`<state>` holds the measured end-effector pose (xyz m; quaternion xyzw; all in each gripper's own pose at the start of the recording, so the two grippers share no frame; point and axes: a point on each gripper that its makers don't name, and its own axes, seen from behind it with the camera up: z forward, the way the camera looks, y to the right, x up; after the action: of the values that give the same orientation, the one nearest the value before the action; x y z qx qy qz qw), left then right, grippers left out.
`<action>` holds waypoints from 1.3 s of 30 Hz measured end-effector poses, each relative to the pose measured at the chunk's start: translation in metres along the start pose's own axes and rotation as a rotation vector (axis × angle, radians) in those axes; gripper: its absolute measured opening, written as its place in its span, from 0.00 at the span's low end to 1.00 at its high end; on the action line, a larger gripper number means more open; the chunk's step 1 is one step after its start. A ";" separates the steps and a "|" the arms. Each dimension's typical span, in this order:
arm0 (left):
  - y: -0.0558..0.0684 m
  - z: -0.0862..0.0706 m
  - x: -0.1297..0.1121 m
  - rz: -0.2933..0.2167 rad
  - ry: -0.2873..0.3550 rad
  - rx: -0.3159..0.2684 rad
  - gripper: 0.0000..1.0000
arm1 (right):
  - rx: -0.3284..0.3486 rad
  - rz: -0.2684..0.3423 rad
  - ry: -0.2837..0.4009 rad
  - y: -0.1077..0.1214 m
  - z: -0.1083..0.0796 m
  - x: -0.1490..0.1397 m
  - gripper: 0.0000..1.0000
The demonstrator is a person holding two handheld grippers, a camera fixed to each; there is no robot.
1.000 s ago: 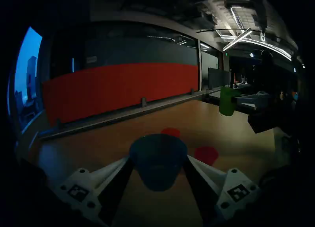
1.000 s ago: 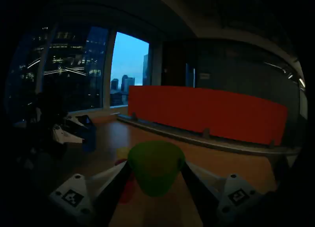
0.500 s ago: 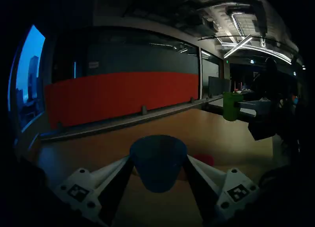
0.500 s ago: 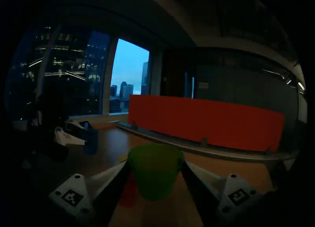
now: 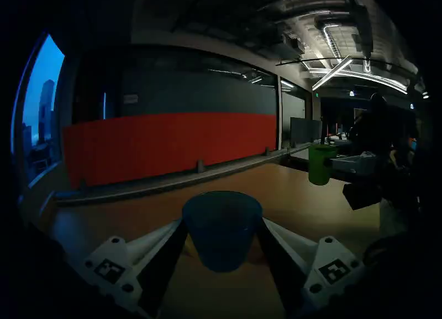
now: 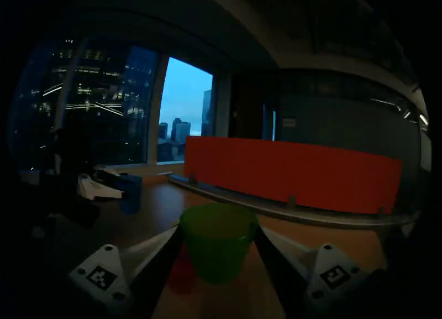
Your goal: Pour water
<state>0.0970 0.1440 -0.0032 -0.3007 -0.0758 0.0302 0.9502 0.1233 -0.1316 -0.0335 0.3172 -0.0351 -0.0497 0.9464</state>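
Two cups upright: L gripper (image 5: 221,225) fingers (image 5: 148,246) clamp blue cup (image 5: 222,233); R gripper (image 6: 217,231) fingers (image 6: 142,254) clamp green cup (image 6: 219,242).

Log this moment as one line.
left gripper: shut on blue cup | right gripper: shut on green cup | both upright, apart | pour: not begun

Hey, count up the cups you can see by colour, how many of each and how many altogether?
Blue cup: 1, held in the left gripper
Green cup: 1, held in the right gripper
Red cup: 1, low beside the green cup, partly hidden
Total: 3 cups
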 end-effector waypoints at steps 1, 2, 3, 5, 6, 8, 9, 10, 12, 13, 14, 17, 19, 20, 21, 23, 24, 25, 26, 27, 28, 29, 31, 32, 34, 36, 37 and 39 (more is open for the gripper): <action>0.001 0.000 0.003 0.002 0.006 -0.001 0.85 | 0.002 0.001 0.001 -0.001 0.001 0.000 0.92; 0.001 -0.001 0.006 0.004 0.012 -0.001 0.85 | 0.004 0.002 0.003 -0.001 0.001 0.001 0.92; 0.001 -0.001 0.010 0.007 0.017 -0.002 0.85 | 0.007 0.003 0.005 -0.002 0.002 0.001 0.92; 0.002 -0.002 0.017 0.016 0.026 -0.002 0.85 | 0.013 0.003 0.008 -0.004 0.004 0.002 0.92; 0.002 -0.002 0.020 0.022 0.030 -0.003 0.85 | 0.017 0.004 0.010 -0.006 0.006 0.003 0.92; 0.003 -0.003 0.027 0.034 0.037 -0.004 0.85 | 0.025 0.004 0.014 -0.008 0.008 0.004 0.92; 0.003 -0.003 0.031 0.041 0.041 -0.004 0.85 | 0.031 0.004 0.016 -0.010 0.009 0.005 0.92; 0.004 -0.003 0.034 0.047 0.045 -0.004 0.85 | 0.036 0.004 0.018 -0.012 0.010 0.006 0.92; 0.004 -0.003 0.042 0.059 0.052 -0.005 0.85 | 0.048 0.003 0.022 -0.015 0.013 0.008 0.91; 0.005 -0.003 0.045 0.064 0.055 -0.006 0.85 | 0.053 0.003 0.024 -0.017 0.014 0.008 0.92; 0.005 -0.003 0.048 0.069 0.058 -0.007 0.85 | 0.059 0.002 0.026 -0.018 0.016 0.009 0.92; 0.006 -0.003 0.056 0.084 0.068 -0.009 0.85 | 0.077 0.001 0.028 -0.024 0.020 0.010 0.92; 0.006 -0.003 0.062 0.095 0.073 -0.009 0.85 | 0.090 0.000 0.029 -0.028 0.023 0.012 0.92; 0.005 -0.003 0.065 0.100 0.076 -0.008 0.85 | 0.096 -0.001 0.030 -0.030 0.024 0.013 0.91; 0.005 -0.003 0.068 0.106 0.079 -0.007 0.85 | 0.103 -0.002 0.030 -0.033 0.027 0.014 0.91; 0.004 -0.003 0.074 0.118 0.085 -0.005 0.85 | 0.117 -0.003 0.029 -0.037 0.030 0.015 0.92; 0.004 -0.003 0.078 0.126 0.088 -0.004 0.85 | 0.124 -0.004 0.029 -0.040 0.033 0.015 0.92; 0.004 -0.003 0.080 0.134 0.091 -0.003 0.85 | 0.131 -0.005 0.030 -0.042 0.035 0.016 0.92; 0.004 -0.003 0.083 0.141 0.094 -0.002 0.85 | 0.137 -0.006 0.030 -0.045 0.037 0.016 0.92; 0.003 -0.002 0.087 0.152 0.097 -0.001 0.85 | 0.145 -0.008 0.031 -0.048 0.039 0.017 0.91; 0.003 -0.002 0.090 0.162 0.100 0.002 0.85 | 0.151 -0.009 0.032 -0.050 0.040 0.018 0.91; 0.003 -0.002 0.093 0.173 0.102 0.004 0.85 | 0.157 -0.010 0.033 -0.053 0.042 0.018 0.91; 0.002 -0.002 0.100 0.197 0.109 0.010 0.85 | 0.171 -0.012 0.034 -0.058 0.045 0.020 0.91; 0.002 -0.001 0.103 0.209 0.112 0.013 0.85 | 0.177 -0.012 0.035 -0.061 0.047 0.021 0.91; 0.001 -0.001 0.110 0.233 0.116 0.018 0.85 | 0.190 -0.014 0.035 -0.066 0.050 0.023 0.91; 0.001 0.000 0.116 0.257 0.120 0.024 0.85 | 0.201 -0.015 0.036 -0.070 0.054 0.024 0.91; 0.001 0.000 0.119 0.268 0.122 0.025 0.85 | 0.205 -0.016 0.036 -0.072 0.055 0.025 0.91; 0.001 0.001 0.125 0.293 0.126 0.029 0.85 | 0.215 -0.016 0.037 -0.075 0.058 0.026 0.91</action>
<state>0.2205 0.1580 0.0125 -0.2959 0.0291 0.1507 0.9428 0.1376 -0.2290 -0.0320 0.4180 -0.0202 -0.0473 0.9070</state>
